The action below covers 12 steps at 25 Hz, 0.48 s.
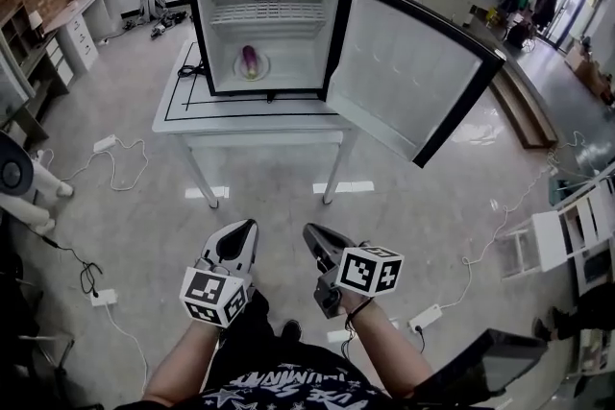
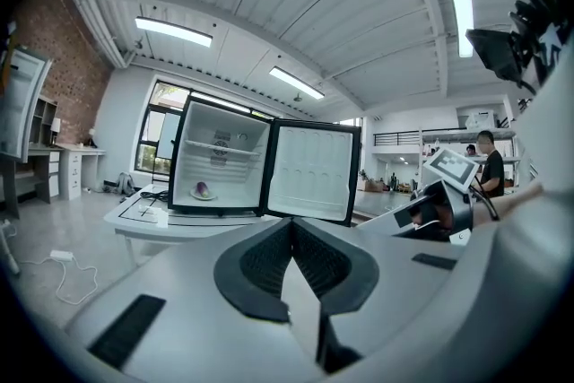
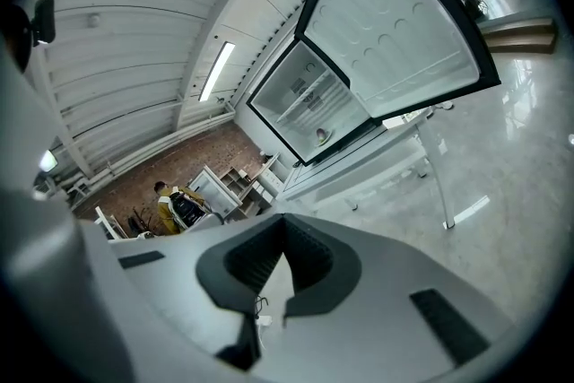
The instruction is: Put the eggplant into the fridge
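Fridge (image 1: 264, 34) stands on a white table (image 1: 192, 115) in the head view, its door (image 1: 408, 72) swung wide to the right. The eggplant (image 1: 250, 60) lies on a white plate (image 1: 237, 70) on the fridge floor, long axis running front to back. The left gripper (image 1: 250, 226) and right gripper (image 1: 309, 231) hang low over the floor, well apart from the table. White lettering on the person's black shirt (image 1: 279, 384) is cut off and unreadable. In the left gripper view the jaws are pressed together on nothing; the eggplant shows end-on, a small purple lump, and the right gripper's marker cube (image 2: 448, 164) appears. In the right gripper view the jaws meet, empty; only here stands a person in a yellow jacket (image 3: 170, 206) by a brick wall (image 3: 179, 166).
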Each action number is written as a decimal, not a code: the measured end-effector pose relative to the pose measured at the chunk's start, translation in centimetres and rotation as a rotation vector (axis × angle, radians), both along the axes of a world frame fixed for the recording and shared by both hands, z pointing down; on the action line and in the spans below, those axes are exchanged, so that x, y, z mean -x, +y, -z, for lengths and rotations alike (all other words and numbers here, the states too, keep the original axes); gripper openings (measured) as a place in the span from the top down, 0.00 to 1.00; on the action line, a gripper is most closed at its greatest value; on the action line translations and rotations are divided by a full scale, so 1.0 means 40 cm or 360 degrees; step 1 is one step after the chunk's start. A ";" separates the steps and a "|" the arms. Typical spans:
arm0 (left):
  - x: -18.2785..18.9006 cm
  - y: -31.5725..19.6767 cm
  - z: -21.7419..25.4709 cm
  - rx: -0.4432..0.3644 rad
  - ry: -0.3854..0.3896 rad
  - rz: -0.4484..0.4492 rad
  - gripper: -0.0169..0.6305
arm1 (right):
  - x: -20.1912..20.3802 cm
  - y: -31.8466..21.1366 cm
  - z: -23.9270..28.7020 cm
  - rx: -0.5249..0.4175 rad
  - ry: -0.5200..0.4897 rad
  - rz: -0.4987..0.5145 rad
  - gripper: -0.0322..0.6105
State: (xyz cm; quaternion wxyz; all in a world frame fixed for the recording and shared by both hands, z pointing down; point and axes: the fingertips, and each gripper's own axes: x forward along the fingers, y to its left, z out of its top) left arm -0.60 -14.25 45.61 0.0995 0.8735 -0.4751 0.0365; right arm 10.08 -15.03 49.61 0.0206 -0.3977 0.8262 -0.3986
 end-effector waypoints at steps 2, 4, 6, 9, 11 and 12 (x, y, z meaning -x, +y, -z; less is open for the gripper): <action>0.007 0.022 -0.003 -0.0003 0.0004 0.0010 0.96 | 0.009 0.017 0.000 -0.0015 0.0002 0.0011 0.94; 0.009 0.044 -0.002 -0.0003 0.0005 0.0010 0.96 | 0.015 0.037 0.004 -0.0024 0.0002 0.0017 0.94; 0.006 0.062 0.003 -0.0001 0.0005 -0.0002 0.96 | 0.016 0.056 0.012 -0.0029 0.0007 0.0013 0.94; 0.010 0.080 0.007 0.0000 0.0012 -0.0022 0.96 | 0.020 0.074 0.020 -0.0034 0.0012 -0.0007 0.94; 0.021 0.087 0.010 -0.0007 0.0014 -0.0030 0.96 | 0.028 0.080 0.024 -0.0040 0.0011 -0.0022 0.94; 0.026 0.090 0.011 -0.0012 0.0015 -0.0034 0.96 | 0.033 0.083 0.026 -0.0044 0.0011 -0.0030 0.94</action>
